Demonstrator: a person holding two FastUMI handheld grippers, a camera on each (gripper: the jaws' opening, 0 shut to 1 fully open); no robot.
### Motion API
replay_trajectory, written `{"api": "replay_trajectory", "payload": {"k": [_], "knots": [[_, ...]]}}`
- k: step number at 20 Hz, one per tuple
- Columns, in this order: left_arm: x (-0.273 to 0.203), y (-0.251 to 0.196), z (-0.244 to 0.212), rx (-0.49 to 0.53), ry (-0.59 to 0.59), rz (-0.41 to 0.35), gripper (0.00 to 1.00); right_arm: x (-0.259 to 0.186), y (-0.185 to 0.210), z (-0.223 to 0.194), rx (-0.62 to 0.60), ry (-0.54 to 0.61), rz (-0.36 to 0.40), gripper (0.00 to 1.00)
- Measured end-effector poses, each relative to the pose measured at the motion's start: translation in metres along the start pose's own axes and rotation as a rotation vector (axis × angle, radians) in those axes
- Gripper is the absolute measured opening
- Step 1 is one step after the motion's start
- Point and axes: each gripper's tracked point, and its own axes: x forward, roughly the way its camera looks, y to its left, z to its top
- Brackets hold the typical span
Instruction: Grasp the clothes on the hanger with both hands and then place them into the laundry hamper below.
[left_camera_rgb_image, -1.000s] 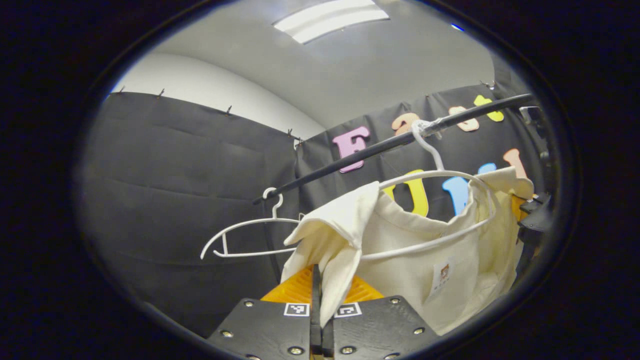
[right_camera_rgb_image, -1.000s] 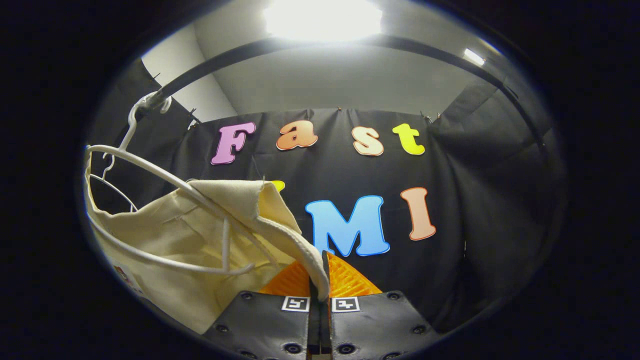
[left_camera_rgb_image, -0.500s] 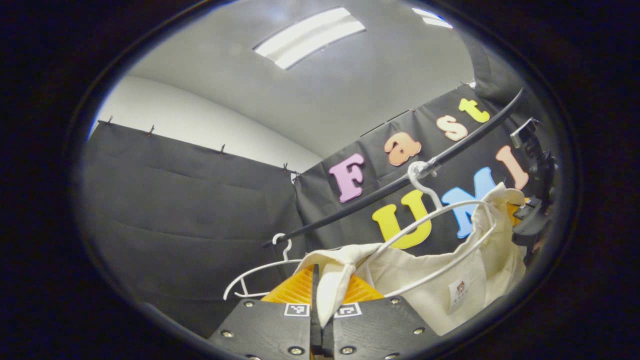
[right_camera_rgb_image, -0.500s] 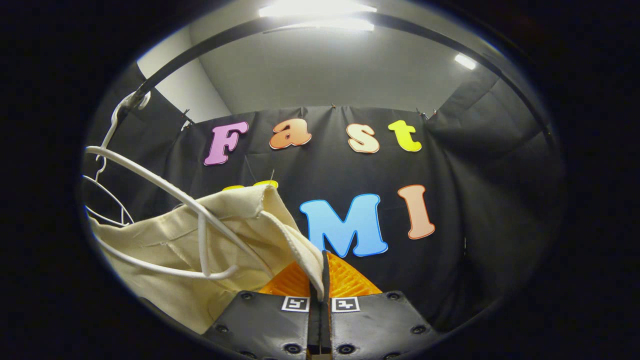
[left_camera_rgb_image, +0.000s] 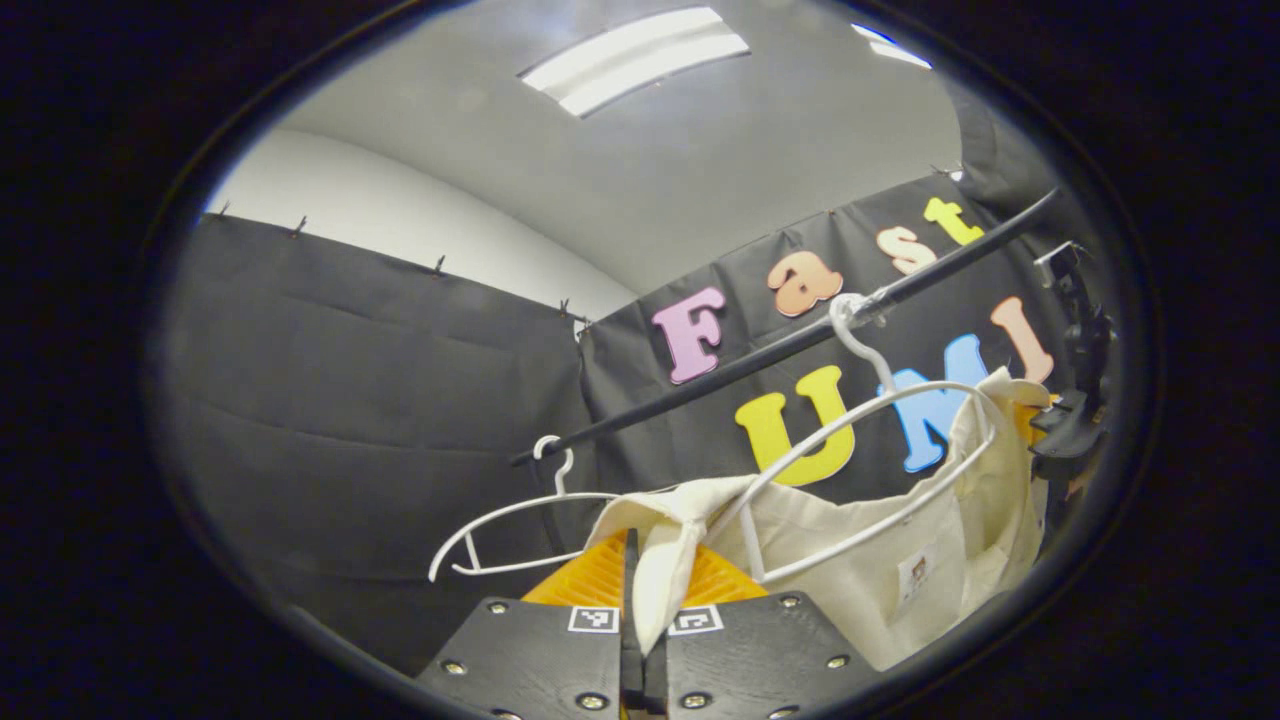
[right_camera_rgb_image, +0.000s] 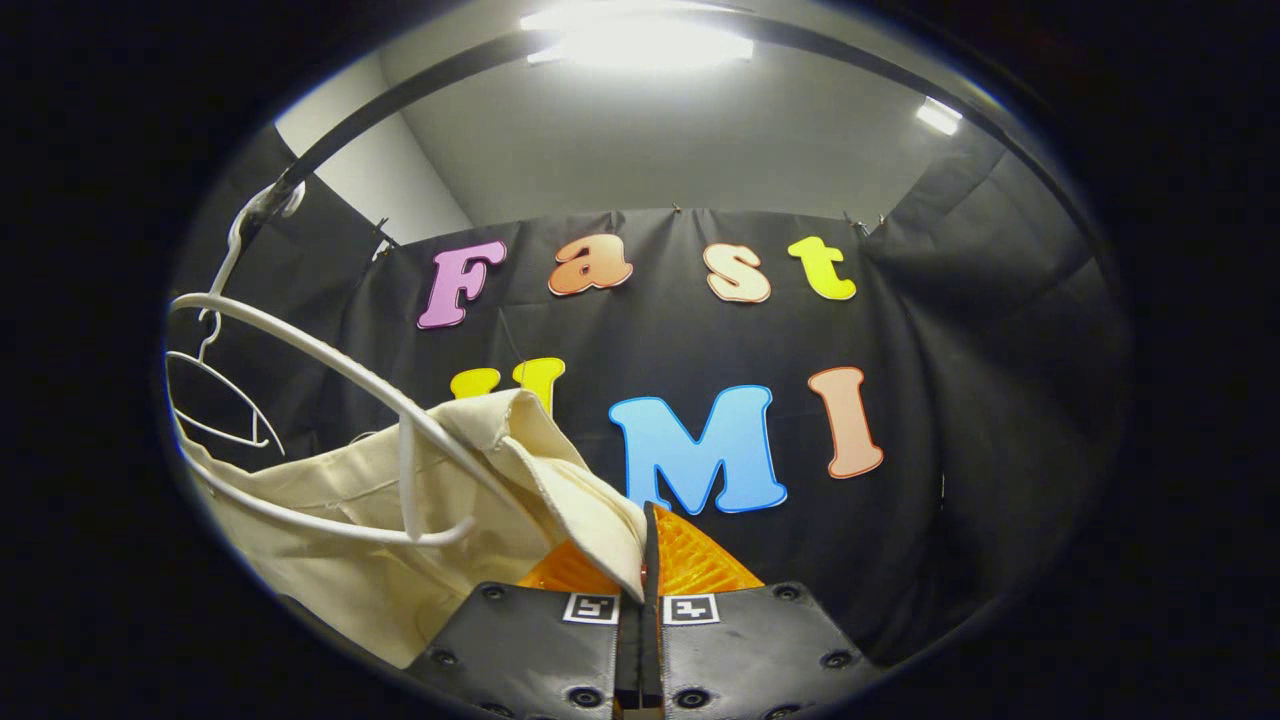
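Cream clothes (left_camera_rgb_image: 880, 560), one garment as far as I can see, hang slack across the lower right of the left gripper view, draped partly over one white hanger (left_camera_rgb_image: 880, 420) whose hook is caught on the black rail (left_camera_rgb_image: 780, 350) running from mid-frame up to the upper right. A second white hanger (left_camera_rgb_image: 510, 520), bare, hangs lower on the same rail at lower centre-left.

The left gripper (left_camera_rgb_image: 645, 600) at the bottom centre has its two fingers pressed together on a folded corner of the cloth. At the far right edge, the other gripper is dark and small against the garment's far end.

In the right gripper view, the same garment (right_camera_rgb_image: 400, 540) fills the lower left, with both hangers at the left edge. The right gripper (right_camera_rgb_image: 640, 575) pinches the fabric's hem between its two closed fingers at bottom centre.

Two ceiling lights (right_camera_rgb_image: 640, 45) glow overhead.
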Motion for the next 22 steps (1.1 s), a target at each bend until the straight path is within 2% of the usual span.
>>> {"api": "replay_trajectory", "payload": {"k": [2,9,15,17,18,20,21,22], "knots": [[0.012,0.009,-0.005,0.009,0.008,0.004,0.05,0.010,0.006,0.000,0.000,-0.005,0.016,0.02],[0.030,0.020,-0.031,-0.007,0.018,-0.004,0.04,0.026,0.024,-0.029,-0.012,0.034,0.063,0.02],[0.032,0.017,-0.026,-0.027,-0.003,-0.070,0.05,0.047,0.019,-0.030,0.070,0.073,0.082,0.02],[0.039,0.014,-0.018,-0.017,-0.023,-0.088,0.00,0.056,0.022,-0.033,0.064,0.085,0.098,0.01],[0.041,0.015,-0.020,-0.007,-0.021,-0.091,0.05,0.057,0.024,-0.039,0.058,0.098,0.105,0.00],[0.041,0.012,-0.025,-0.011,-0.023,-0.102,0.05,0.051,0.028,-0.054,0.042,0.126,0.112,0.01],[0.041,0.011,-0.030,-0.011,-0.024,-0.105,0.00,0.047,0.028,-0.059,0.035,0.135,0.113,0.02],[0.042,0.009,-0.033,-0.012,-0.023,-0.110,0.00,0.043,0.028,-0.066,0.028,0.146,0.111,0.02]]}}
